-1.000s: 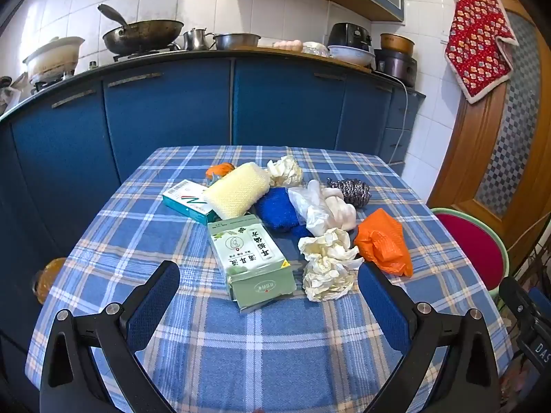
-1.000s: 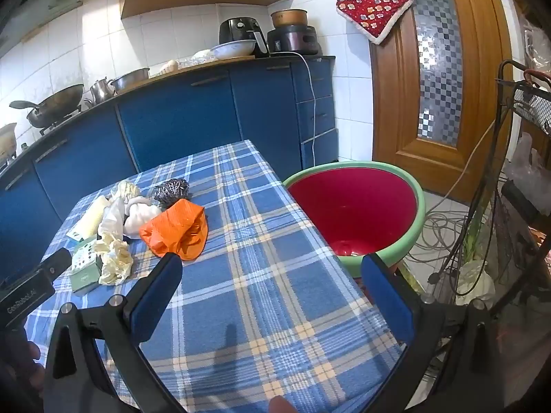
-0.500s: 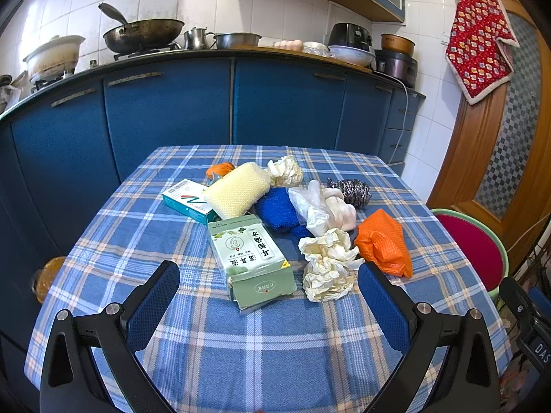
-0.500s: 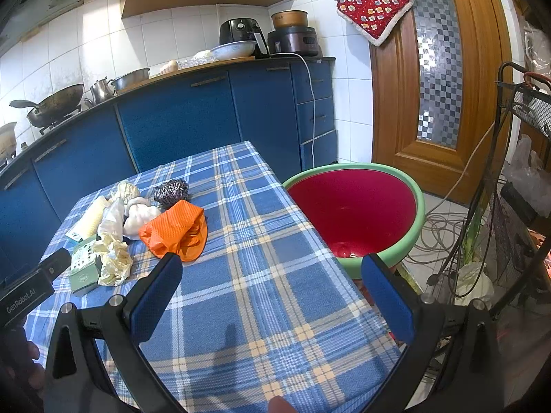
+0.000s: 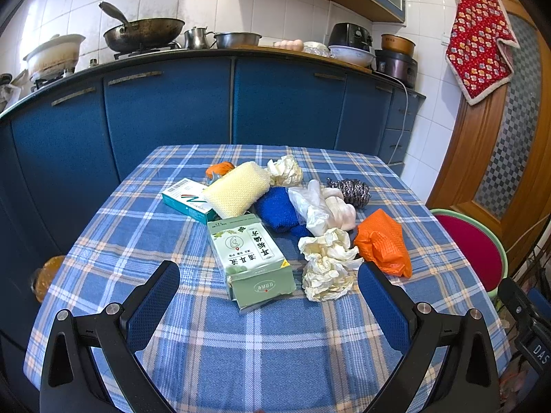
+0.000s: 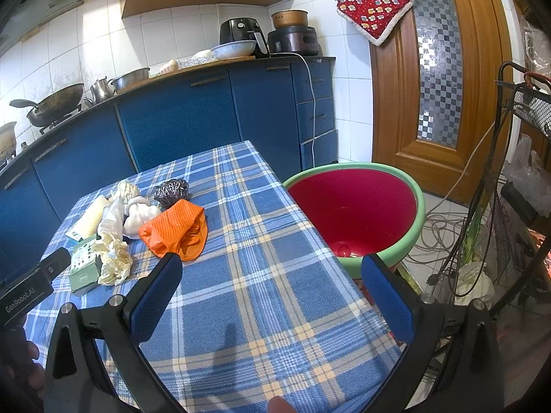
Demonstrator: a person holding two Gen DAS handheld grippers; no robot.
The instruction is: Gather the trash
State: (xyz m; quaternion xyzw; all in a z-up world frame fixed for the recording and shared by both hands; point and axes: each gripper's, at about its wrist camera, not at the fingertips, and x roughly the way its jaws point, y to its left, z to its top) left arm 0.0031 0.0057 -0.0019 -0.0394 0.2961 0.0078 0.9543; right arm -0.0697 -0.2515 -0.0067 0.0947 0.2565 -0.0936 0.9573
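The fingers (image 5: 153, 304) of both grippers are held apart and empty; the crumpled paper (image 5: 327, 263), judged light and soft, could be pinched anywhere across its middle.

I see a blue plaid desk (image 5: 268, 351), an orange cloth (image 5: 384, 242), a green box (image 5: 251, 258) and a red basin (image 6: 358, 210) with a green rim.

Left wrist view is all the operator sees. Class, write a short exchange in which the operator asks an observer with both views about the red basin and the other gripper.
Operator: Is anything in the red basin yet?
Observer: No, the basin looks empty inside.
Operator: Is the right gripper carrying something?
Observer: No, the right gripper is open and empty above bare tablecloth.
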